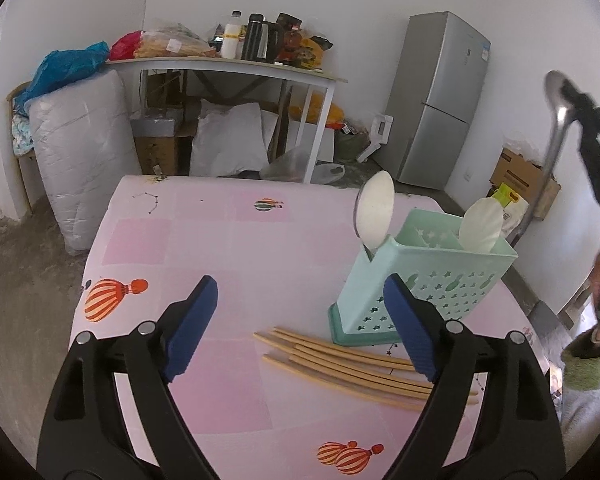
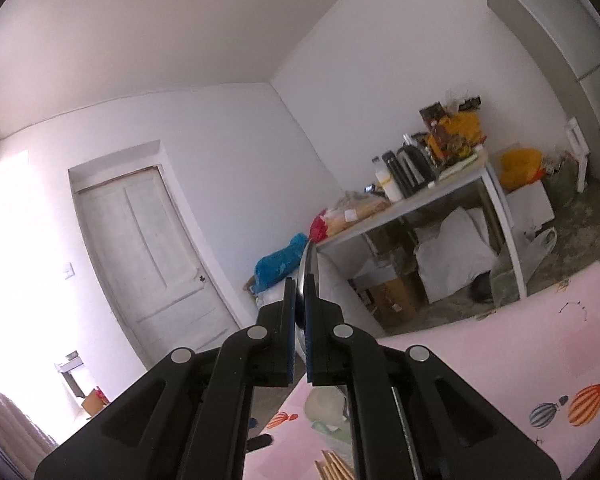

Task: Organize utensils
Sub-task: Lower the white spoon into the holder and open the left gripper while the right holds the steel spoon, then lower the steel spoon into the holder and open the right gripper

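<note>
Pink balloon-print tablecloth (image 1: 220,240) covered table. Mint perforated utensil holder (image 1: 432,280) stood upright on it, right of centre; two white spoons (image 1: 376,212) rose from its compartments. Bundle of wooden chopsticks (image 1: 340,360) lay flat just in front of holder's base. Left gripper (image 1: 300,320) hovered above cloth, jaws spread wide, nothing between them. Right gripper (image 2: 299,312) was raised, clamped on bowl of metal spoon (image 1: 558,120), handle hanging down near holder.
</note>
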Tool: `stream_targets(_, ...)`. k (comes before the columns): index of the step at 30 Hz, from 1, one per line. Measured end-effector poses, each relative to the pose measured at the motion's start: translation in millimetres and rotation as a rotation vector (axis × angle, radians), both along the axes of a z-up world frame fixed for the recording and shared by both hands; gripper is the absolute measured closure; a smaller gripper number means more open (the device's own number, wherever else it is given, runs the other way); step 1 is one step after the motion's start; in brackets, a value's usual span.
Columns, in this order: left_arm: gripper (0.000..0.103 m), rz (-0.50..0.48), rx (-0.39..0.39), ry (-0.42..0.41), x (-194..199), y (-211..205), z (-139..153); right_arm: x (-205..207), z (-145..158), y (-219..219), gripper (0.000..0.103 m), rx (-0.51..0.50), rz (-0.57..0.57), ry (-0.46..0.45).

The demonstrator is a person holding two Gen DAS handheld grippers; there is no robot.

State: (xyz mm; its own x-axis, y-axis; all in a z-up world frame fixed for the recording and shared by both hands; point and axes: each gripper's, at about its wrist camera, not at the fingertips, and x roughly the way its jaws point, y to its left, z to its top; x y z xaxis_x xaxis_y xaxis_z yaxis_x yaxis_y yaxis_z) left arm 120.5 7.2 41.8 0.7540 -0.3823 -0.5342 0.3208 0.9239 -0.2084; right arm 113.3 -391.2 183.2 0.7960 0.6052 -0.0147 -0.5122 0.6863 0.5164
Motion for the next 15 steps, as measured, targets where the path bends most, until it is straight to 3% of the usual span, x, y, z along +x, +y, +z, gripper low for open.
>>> stream_targets(8, 0.022, 0.017, 0.005, 0.023, 0.6, 3.8, -7.2, 27.7, -71.5, -13.8, 0.099, 0.082, 0.042, 0.11)
stream_targets(15, 0.022, 0.017, 0.01, 0.046, -0.3, 3.1, -17.2, 12.9, -110.2, -22.9, 0.095, 0.076, -0.029, 0.21)
